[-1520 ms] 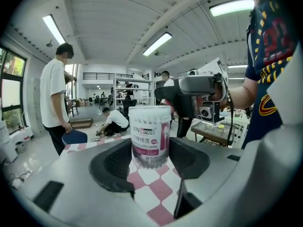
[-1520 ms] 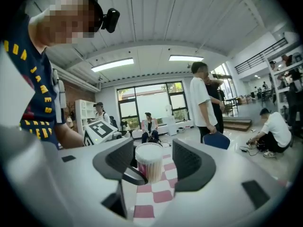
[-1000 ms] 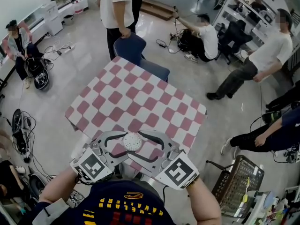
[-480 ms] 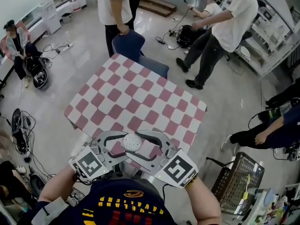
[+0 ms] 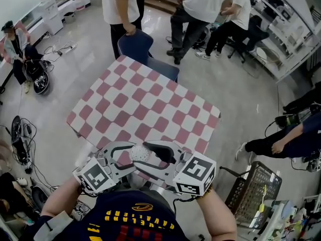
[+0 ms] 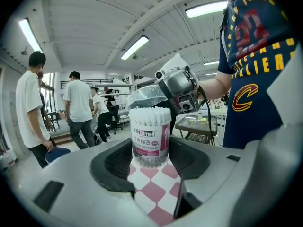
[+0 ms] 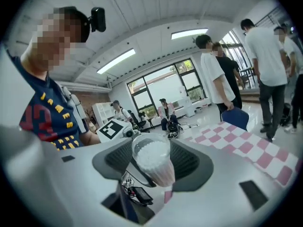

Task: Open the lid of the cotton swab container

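Note:
The cotton swab container is a clear round tub with a pink label, upright over the near edge of the checkered table. My left gripper is shut on its body. The white swab tips show bare at the top. The clear lid sits tilted above and behind the swabs. My right gripper is rolled over on its side and is shut on the lid's rim, its pads on either side.
A blue chair stands at the table's far side with a person behind it. Other people walk on the floor beyond. A wire basket stands at the right, and cables lie at the left.
My right gripper has rolled so its marker cube faces up, and the lid has tipped up off the swabs. The left gripper has stayed put. People behind the table have walked left.

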`<move>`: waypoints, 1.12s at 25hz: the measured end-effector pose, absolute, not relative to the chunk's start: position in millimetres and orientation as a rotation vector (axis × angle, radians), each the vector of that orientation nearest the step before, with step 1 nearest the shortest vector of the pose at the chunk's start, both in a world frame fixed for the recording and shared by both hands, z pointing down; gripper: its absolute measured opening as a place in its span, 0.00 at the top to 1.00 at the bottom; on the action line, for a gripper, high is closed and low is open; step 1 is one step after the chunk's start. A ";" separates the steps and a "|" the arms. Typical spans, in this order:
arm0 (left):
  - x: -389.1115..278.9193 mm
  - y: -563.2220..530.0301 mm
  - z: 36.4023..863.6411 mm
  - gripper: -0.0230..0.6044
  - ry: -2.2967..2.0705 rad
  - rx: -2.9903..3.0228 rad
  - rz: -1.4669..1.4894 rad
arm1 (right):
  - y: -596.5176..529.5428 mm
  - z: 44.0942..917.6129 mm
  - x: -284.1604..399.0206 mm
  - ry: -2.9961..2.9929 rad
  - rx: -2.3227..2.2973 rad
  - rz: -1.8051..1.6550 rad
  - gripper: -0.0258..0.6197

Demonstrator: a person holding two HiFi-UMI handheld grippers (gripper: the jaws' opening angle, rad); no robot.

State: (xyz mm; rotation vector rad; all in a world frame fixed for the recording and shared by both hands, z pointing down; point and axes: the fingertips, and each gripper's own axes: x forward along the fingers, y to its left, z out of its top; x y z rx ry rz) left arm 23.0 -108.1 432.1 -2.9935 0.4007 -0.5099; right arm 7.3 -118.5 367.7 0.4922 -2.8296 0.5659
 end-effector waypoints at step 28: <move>32.9 -89.9 424.4 0.57 0.382 -3.071 -0.430 | -186.4 359.5 67.9 -2.929 1.024 0.887 0.56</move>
